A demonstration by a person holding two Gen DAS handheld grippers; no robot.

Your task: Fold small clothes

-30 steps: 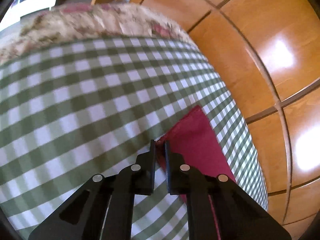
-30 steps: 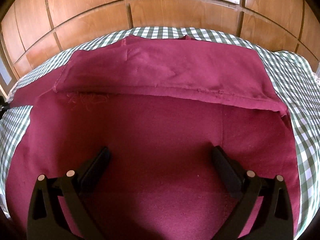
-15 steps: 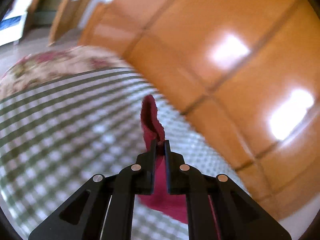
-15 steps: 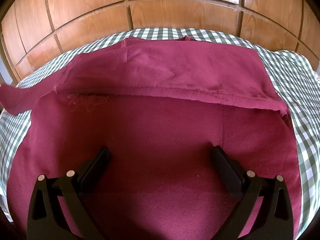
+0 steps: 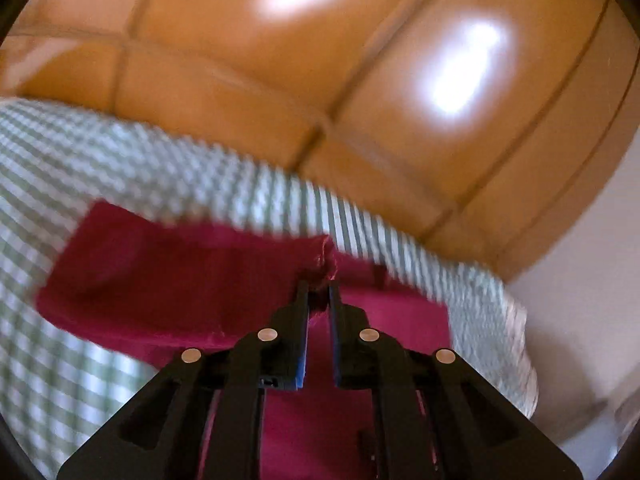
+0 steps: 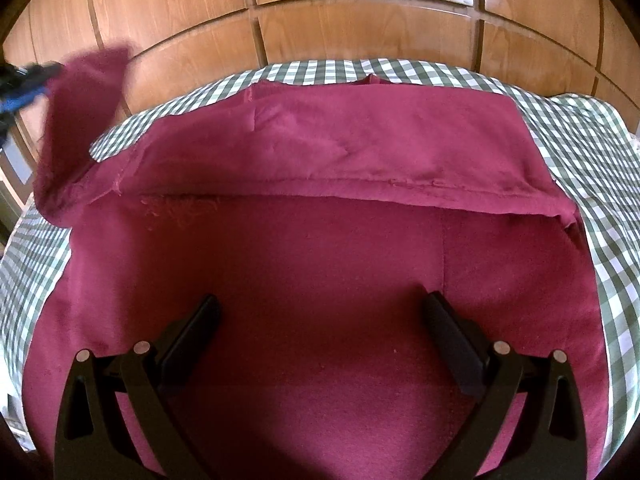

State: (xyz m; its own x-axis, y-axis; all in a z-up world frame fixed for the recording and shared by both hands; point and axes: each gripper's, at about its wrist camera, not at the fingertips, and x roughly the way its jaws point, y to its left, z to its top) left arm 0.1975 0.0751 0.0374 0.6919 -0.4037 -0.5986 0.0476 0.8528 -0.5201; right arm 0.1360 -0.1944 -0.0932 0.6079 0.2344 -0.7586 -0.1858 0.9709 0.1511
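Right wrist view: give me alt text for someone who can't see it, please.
A dark red garment lies spread on a green-and-white checked cloth, its far edge folded toward the camera. The right claw stands wide open over the near part, gripping nothing. At far left, the left claw lifts a strip of the garment in front of wood panelling.

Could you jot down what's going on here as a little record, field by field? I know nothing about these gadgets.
Garment: dark red garment, far edge already folded over toward the camera
Surface: green-and-white checked cloth
Backdrop: wooden panelled wall
Left gripper: left gripper pinches the sleeve, raised off the surface at the garment's left side
Right gripper: right gripper open, over the garment's near part; contact cannot be told
Image quality: left view blurred
Likely next: probably laying the sleeve across the garment
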